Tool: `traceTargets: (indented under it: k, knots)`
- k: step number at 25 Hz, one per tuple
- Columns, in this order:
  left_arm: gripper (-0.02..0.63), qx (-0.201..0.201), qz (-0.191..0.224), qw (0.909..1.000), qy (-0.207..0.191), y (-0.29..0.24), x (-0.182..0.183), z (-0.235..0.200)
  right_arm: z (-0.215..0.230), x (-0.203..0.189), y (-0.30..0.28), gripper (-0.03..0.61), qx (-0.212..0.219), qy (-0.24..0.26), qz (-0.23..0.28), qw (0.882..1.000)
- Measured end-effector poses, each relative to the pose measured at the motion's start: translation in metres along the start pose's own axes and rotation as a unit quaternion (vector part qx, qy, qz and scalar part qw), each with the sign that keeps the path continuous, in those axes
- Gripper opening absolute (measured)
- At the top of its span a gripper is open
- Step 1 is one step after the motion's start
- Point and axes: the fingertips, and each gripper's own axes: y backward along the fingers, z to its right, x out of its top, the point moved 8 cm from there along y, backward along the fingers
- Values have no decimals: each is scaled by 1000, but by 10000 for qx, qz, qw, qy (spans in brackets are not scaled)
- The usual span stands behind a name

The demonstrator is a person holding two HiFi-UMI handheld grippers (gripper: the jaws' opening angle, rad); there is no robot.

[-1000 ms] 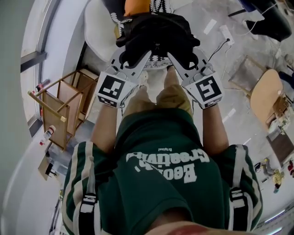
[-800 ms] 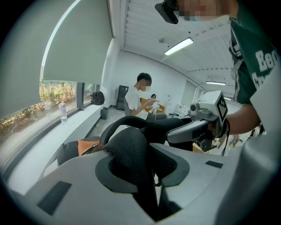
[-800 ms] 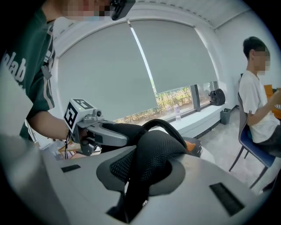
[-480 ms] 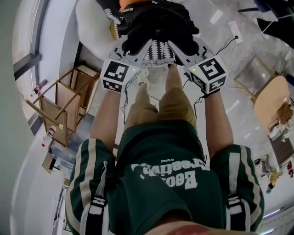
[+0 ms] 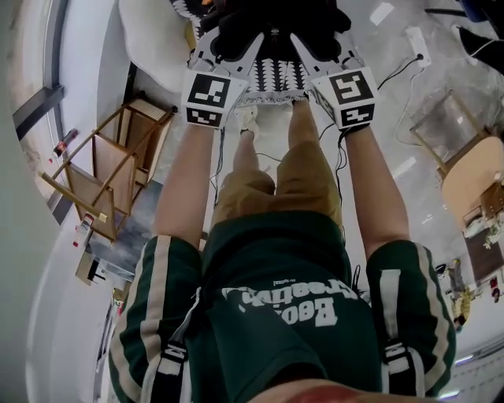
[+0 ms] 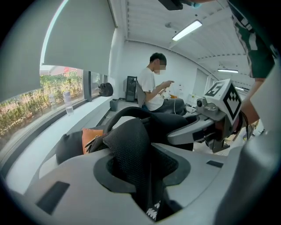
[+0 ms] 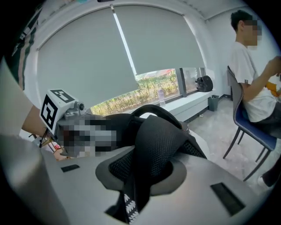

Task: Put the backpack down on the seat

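The black backpack (image 5: 272, 24) hangs at the top of the head view, above a seat with a black-and-white patterned cushion (image 5: 272, 83). My left gripper (image 5: 228, 43) has a padded mesh shoulder strap (image 6: 131, 149) between its jaws. My right gripper (image 5: 319, 39) has the other mesh strap (image 7: 153, 145) between its own. Both pairs of jaws have just been opening a little, and the straps still sit pinched in them. An orange patch (image 6: 90, 136) shows on the pack's far side. The bag's underside and where it meets the seat are hidden.
A white curved chair shell (image 5: 153, 39) stands left of the seat. A wooden stool frame (image 5: 102, 177) is at the left, a wooden chair (image 5: 472, 173) at the right, and a power strip (image 5: 417, 43) lies on the floor. A seated person (image 6: 153, 88) is further off.
Both grippers and the backpack have moved together toward the top of the head view, away from my body and lower. More of my legs now shows below them.
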Motion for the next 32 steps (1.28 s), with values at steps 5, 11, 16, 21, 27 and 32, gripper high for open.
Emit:
traceTargets:
  k: [5, 11, 16, 21, 27, 32]
  knots:
    - [138, 24, -108, 9998, 134, -45, -1, -20, 36, -3, -35, 92, -269, -240, 25, 9993]
    - [140, 199, -137, 9994, -259, -94, 8, -35, 83, 3, -63, 94, -365, -237, -126, 9990]
    - [141, 241, -177, 9993, -226, -128, 14, -48, 116, 5, -84, 94, -336, -236, -227, 9989]
    - [141, 410, -334, 9982, 265, -148, 22, -62, 134, 14, -106, 94, -354, -278, -390, 9982]
    - [141, 482, -486, 9949, 741, -162, 32, -77, 146, 20, -122, 95, -504, -217, -312, 9980]
    - [143, 633, -477, 9916, 1020, -158, 28, -74, 136, 17, -121, 159, -447, -213, -240, 9985]
